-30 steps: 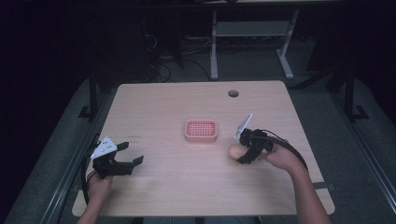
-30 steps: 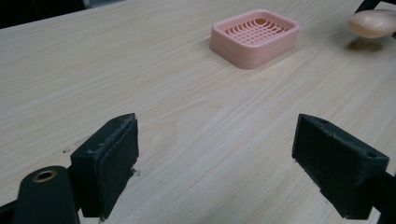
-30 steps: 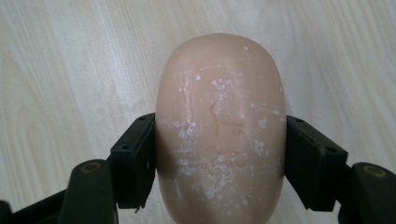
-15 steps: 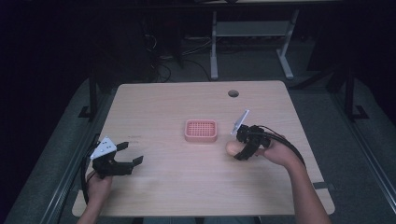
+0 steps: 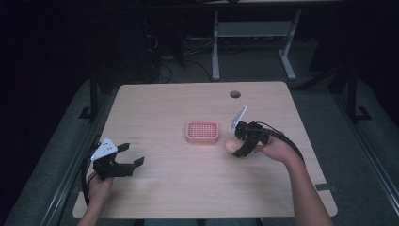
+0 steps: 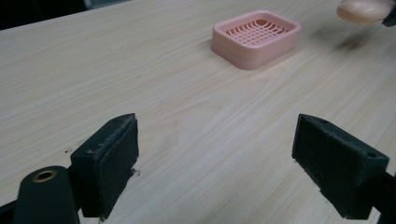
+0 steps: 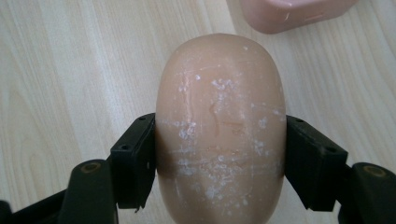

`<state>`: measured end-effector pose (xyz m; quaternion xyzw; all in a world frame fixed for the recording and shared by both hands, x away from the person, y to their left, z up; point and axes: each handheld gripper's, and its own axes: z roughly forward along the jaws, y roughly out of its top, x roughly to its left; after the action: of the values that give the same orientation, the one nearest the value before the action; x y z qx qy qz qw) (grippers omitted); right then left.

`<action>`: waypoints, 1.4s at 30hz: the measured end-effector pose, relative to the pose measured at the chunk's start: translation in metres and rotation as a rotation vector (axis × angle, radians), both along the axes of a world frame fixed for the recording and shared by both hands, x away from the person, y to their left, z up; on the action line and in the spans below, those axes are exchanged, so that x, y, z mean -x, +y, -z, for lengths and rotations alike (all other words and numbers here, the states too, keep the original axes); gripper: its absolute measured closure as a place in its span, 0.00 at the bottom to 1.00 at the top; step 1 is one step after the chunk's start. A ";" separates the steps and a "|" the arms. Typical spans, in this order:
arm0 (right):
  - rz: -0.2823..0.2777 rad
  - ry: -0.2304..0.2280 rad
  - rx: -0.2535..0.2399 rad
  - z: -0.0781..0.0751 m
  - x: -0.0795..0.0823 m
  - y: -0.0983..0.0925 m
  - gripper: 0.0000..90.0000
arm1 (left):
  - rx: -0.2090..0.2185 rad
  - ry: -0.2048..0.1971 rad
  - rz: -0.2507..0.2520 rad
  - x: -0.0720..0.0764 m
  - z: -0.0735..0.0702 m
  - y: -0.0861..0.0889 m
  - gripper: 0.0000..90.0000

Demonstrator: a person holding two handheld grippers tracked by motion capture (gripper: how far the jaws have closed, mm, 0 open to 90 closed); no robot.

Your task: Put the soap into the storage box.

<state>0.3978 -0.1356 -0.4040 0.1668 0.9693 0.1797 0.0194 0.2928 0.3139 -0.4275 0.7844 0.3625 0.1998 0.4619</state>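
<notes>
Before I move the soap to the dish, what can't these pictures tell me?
- Underside of the soap bar: hidden by its own body in the right gripper view.
- Soap dish: cut off by that view's top edge.
- Right gripper jaw contact: too small in the high view.

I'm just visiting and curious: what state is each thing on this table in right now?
Soap bar: clamped between the right gripper's jaws, lifted off the table.
Soap dish: empty, resting on the table.
Right gripper: shut on the soap bar.
Left gripper: open, holding nothing.
</notes>
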 end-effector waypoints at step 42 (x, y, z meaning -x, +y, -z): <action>-0.070 -0.004 -0.016 -0.015 -0.032 0.045 0.35 | 0.008 -0.002 -0.012 -0.001 0.000 0.002 0.16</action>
<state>0.4298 -0.0909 -0.3895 0.1325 0.9731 0.1882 0.0135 0.2937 0.3160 -0.4275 0.7803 0.3674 0.2020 0.4641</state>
